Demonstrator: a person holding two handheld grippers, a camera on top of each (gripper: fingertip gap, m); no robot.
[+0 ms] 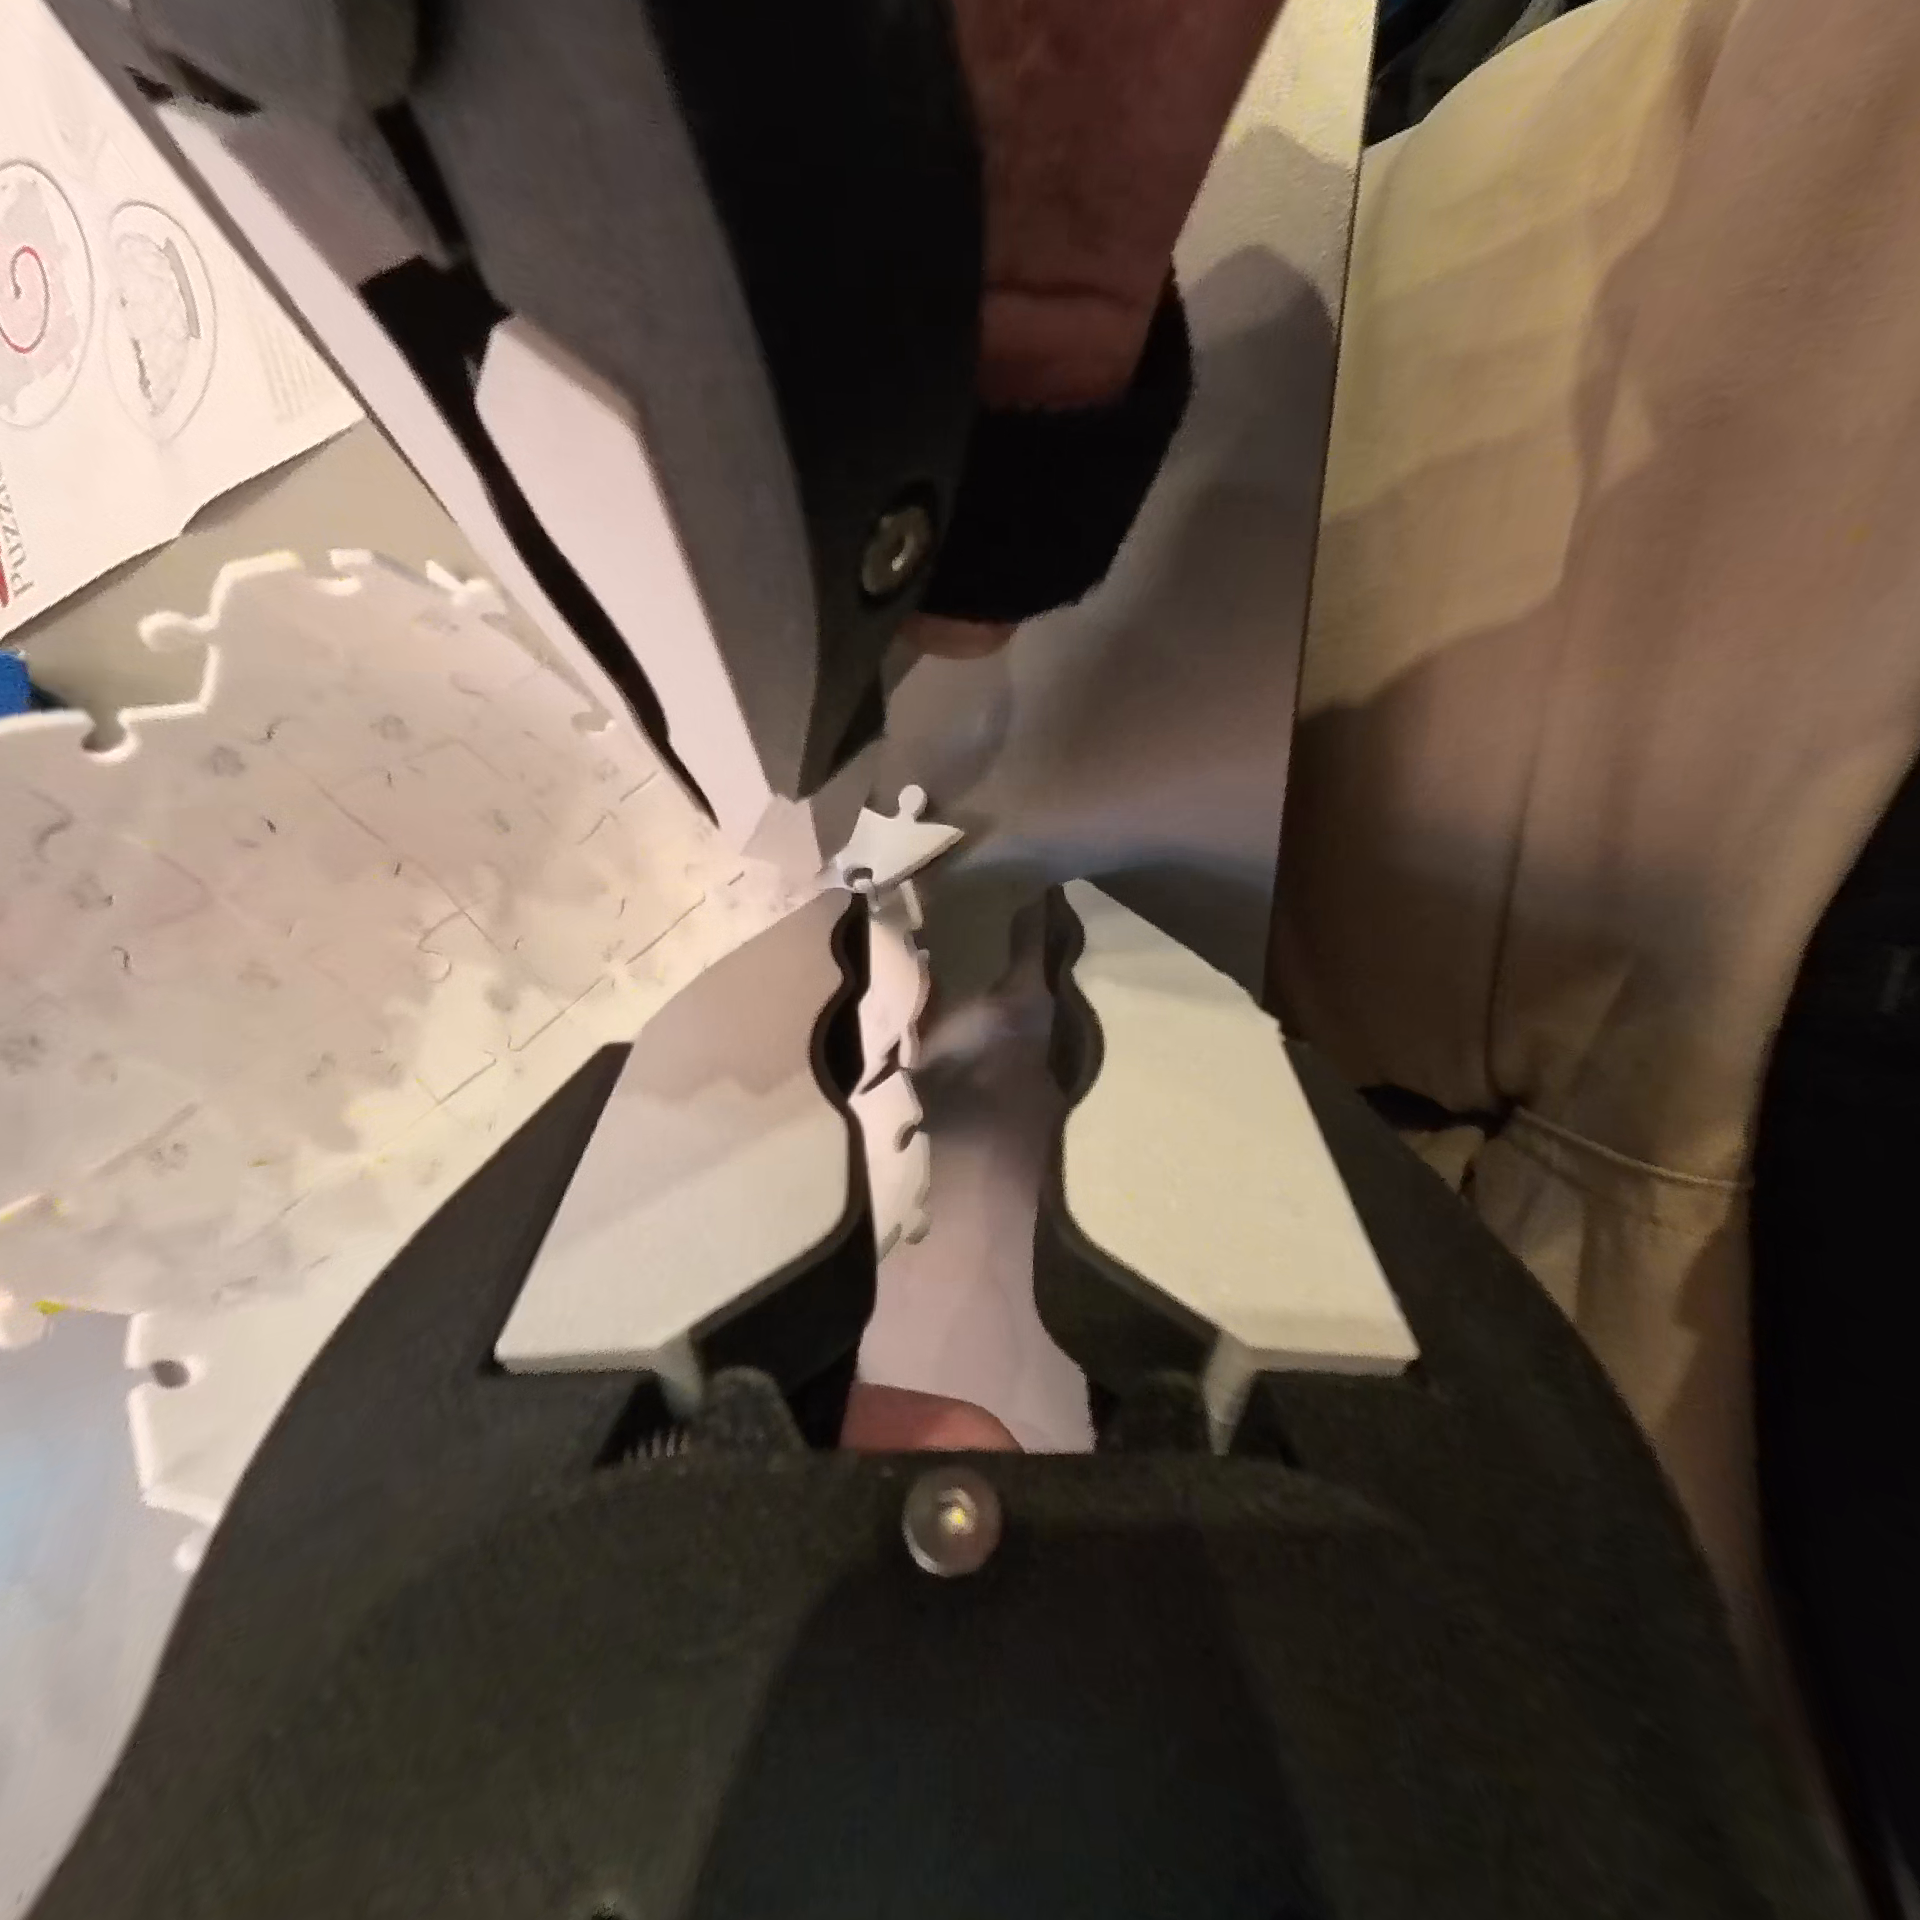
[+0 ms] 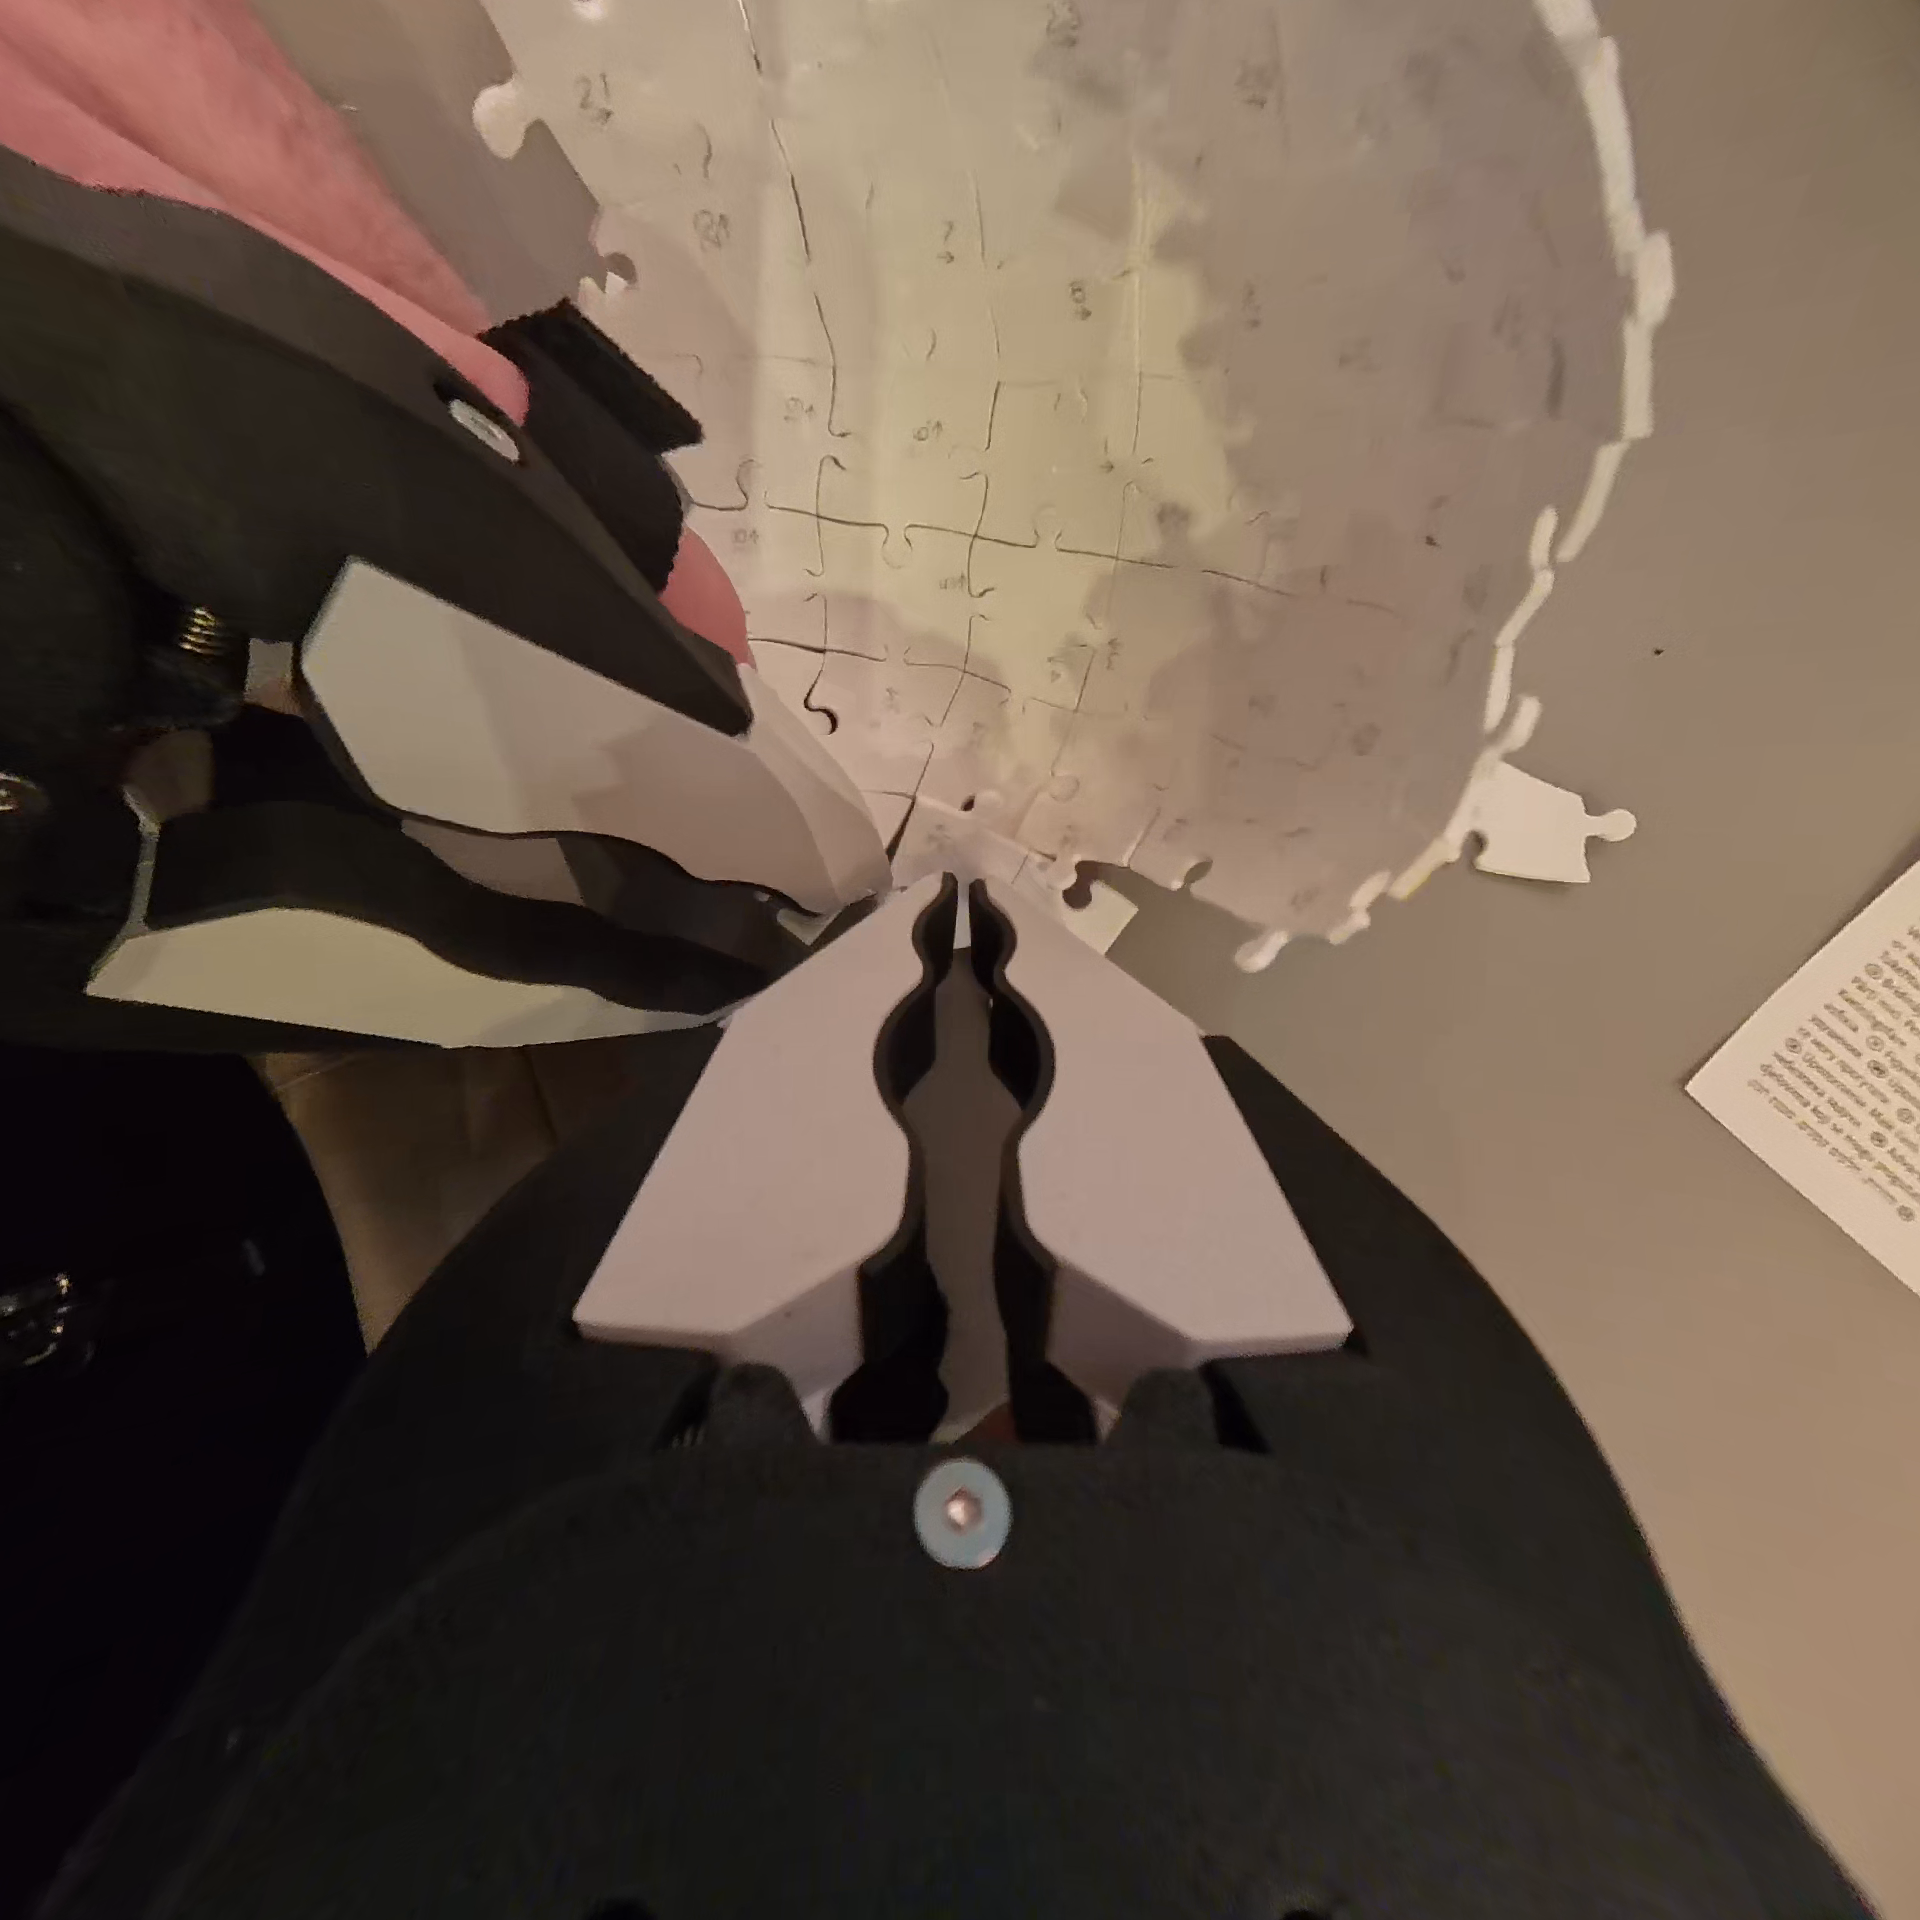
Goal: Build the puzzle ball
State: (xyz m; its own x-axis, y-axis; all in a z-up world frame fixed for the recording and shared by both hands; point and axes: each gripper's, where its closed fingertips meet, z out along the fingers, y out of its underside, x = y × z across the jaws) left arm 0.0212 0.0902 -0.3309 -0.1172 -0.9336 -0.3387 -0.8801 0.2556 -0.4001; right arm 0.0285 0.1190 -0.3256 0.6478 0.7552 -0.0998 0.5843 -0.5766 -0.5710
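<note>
White half-built puzzle ball point(image 2: 1195, 499) lies concave side up, rim jagged.

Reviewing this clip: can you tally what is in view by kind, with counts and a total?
Tongs: 2, left tongs and right tongs
Puzzle shell, partly built: 1
Loose puzzle piece: 1, pinched in the right tongs
Printed leaflet: 1
Puzzle box: 1
Total: 6

Matt white plastic puzzle shell point(image 2: 1195, 520); rough black right gripper point(image 2: 961, 894) body; paper leaflet point(image 2: 1829, 1101).
</note>
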